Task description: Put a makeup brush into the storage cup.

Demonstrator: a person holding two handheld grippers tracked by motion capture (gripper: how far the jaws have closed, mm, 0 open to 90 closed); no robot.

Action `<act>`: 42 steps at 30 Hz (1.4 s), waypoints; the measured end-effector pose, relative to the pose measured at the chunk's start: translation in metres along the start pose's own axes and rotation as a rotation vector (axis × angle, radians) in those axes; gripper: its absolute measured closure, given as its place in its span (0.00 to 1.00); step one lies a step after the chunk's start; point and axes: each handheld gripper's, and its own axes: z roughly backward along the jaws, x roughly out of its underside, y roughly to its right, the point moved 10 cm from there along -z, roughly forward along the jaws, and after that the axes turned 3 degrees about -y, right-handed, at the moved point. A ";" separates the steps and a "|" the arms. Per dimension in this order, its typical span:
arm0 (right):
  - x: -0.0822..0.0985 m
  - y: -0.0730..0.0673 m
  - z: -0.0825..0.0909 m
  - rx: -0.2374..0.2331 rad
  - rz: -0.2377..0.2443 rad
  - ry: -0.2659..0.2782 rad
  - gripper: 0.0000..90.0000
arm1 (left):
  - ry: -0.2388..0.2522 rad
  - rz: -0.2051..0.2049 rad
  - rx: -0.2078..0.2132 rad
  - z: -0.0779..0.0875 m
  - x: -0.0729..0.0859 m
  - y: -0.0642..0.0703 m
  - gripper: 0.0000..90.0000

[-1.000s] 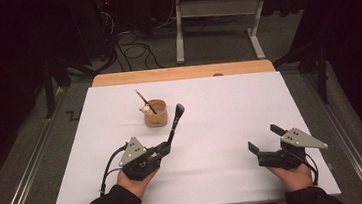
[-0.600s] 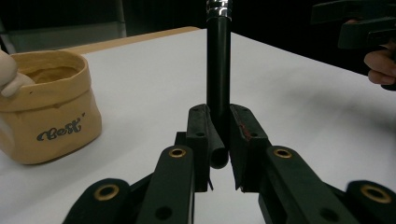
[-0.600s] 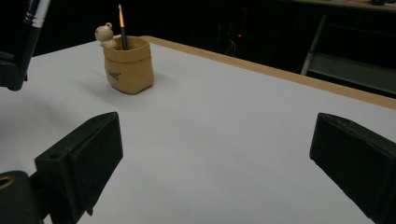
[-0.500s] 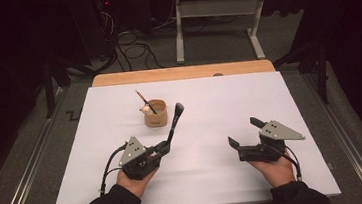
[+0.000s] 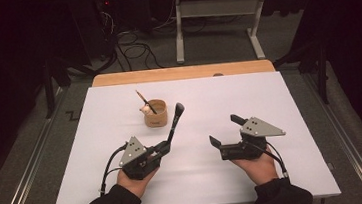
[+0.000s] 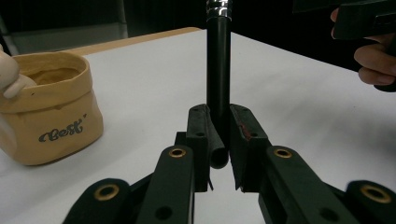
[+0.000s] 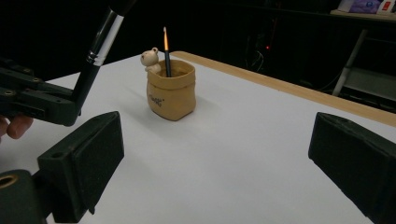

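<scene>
I am clamping the long black-handled brush (image 5: 173, 125) by its butt end in my left gripper (image 5: 165, 146), its axis slanting toward the tan cloth-look cup (image 5: 155, 113) just ahead-left; my right gripper (image 5: 224, 133) is gaping empty, farther off

This looks like a lab or recording room set up for filming, not a home. A white sheet (image 5: 276, 173) covers a wooden table (image 5: 181, 73) under bright light while the surroundings stay dark, with grey carpet (image 5: 17, 148), loose cables (image 5: 136, 48) on the floor beyond the table's far edge, and a metal desk frame (image 5: 216, 23) behind.
</scene>
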 end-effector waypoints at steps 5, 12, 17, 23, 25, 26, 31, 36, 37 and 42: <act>-0.007 -0.008 -0.008 -0.025 0.018 0.001 0.06 | 0.005 0.003 -0.012 0.001 -0.001 -0.003 0.88; -0.018 -0.020 -0.022 -0.066 -0.001 0.024 0.06 | 0.005 -0.001 -0.016 0.000 -0.001 -0.004 0.88; -0.023 -0.027 -0.029 -0.086 0.002 0.034 0.07 | 0.011 0.004 -0.022 -0.001 -0.002 -0.005 0.88; -0.030 -0.030 -0.040 -0.103 -0.007 0.037 0.08 | 0.017 -0.004 -0.038 -0.004 -0.011 -0.009 0.88; -0.033 -0.030 -0.041 -0.109 -0.022 0.039 0.08 | 0.014 -0.011 -0.042 -0.005 -0.013 -0.008 0.88; -0.034 -0.030 -0.041 -0.112 -0.028 0.040 0.09 | 0.013 -0.011 -0.041 -0.007 -0.015 -0.008 0.88; -0.035 -0.031 -0.039 -0.124 -0.041 0.045 0.09 | 0.003 -0.042 -0.040 -0.014 -0.021 -0.001 0.88; -0.037 -0.031 -0.031 -0.138 -0.062 0.060 0.10 | 0.014 -0.050 -0.034 -0.023 -0.029 0.008 0.88; -0.039 -0.031 -0.028 -0.144 -0.073 0.069 0.11 | 0.021 -0.048 -0.030 -0.025 -0.030 0.011 0.88; -0.036 -0.033 -0.025 -0.152 -0.079 0.066 0.12 | 0.036 -0.046 -0.012 -0.033 -0.028 0.021 0.88</act>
